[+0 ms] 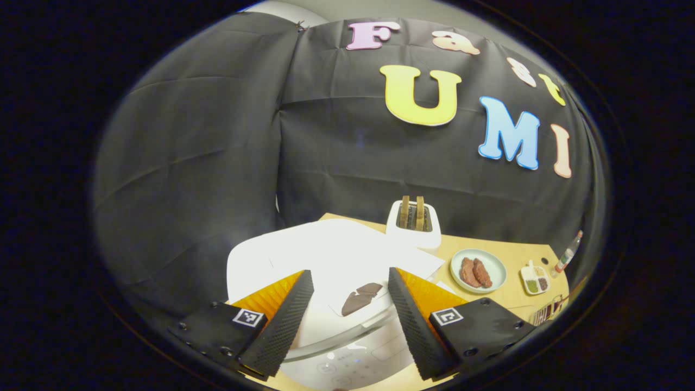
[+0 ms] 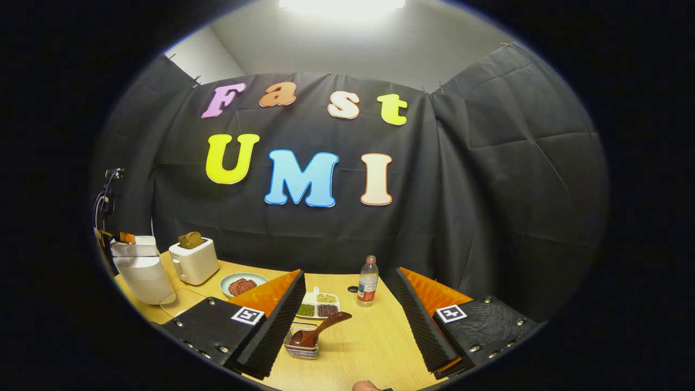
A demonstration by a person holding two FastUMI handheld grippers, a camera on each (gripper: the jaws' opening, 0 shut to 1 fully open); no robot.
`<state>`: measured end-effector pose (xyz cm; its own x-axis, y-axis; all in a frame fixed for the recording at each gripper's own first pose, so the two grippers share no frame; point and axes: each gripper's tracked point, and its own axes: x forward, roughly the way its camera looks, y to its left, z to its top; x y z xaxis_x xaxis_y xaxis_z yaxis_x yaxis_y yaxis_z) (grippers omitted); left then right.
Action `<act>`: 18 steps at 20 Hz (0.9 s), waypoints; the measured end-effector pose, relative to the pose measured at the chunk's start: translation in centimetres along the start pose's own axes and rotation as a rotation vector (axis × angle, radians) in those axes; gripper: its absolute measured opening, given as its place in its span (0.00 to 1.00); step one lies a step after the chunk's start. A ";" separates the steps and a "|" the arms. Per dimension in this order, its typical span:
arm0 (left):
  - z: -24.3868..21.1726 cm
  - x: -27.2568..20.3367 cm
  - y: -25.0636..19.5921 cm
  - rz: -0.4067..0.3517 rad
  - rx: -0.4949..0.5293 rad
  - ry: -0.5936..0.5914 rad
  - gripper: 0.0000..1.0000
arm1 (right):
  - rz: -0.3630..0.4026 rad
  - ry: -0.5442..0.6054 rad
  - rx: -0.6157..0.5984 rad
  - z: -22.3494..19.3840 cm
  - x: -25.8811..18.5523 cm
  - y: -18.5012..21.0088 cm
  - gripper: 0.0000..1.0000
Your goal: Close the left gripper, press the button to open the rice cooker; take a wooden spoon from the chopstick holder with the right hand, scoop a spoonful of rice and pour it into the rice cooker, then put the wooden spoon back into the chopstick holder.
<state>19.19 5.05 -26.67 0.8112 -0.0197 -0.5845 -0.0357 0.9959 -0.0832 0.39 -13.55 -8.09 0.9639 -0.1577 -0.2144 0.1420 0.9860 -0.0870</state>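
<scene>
In the left gripper view the left gripper [image 1: 350, 315] hangs over the white rice cooker [image 1: 326, 260], its 2 fingers spread wide and touching nothing; the cooker's lid is down, with a dark patch on it between the fingers. At 12 o'clock from the cooker stands a white toaster [image 1: 414, 222], and at 3 o'clock a plate [image 1: 479, 270] with 2 brown pieces. In the right gripper view the right gripper [image 2: 347, 326] is also wide apart and empty above the wooden table [image 2: 374, 342]. The wooden spoon [image 2: 317, 332] rests in the chopstick holder [image 2: 302, 347] between the fingers, its handle pointing toward 2 o'clock. A divided dish [image 2: 318, 305] and a bottle [image 2: 368, 282] sit beyond, toward 12 o'clock.
</scene>
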 end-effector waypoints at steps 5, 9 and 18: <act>-2.1 0.5 -0.3 -0.005 0.051 0.037 0.97 | 0.004 0.011 -0.023 -0.5 0.0 0.7 0.99; -2.2 0.3 -0.3 -0.031 -0.020 0.016 0.97 | 0.022 0.015 -0.023 -0.6 0.2 2.2 0.99; 6.0 -7.8 -3.6 -0.149 0.074 -0.262 0.96 | 0.126 -0.081 0.033 4.4 0.9 8.1 0.99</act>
<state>16.46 2.15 -16.94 0.9274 -0.1525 -0.3415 0.1300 0.9876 -0.0880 3.42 -5.51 -4.71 0.9894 -0.0294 -0.1422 0.0250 0.9992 -0.0323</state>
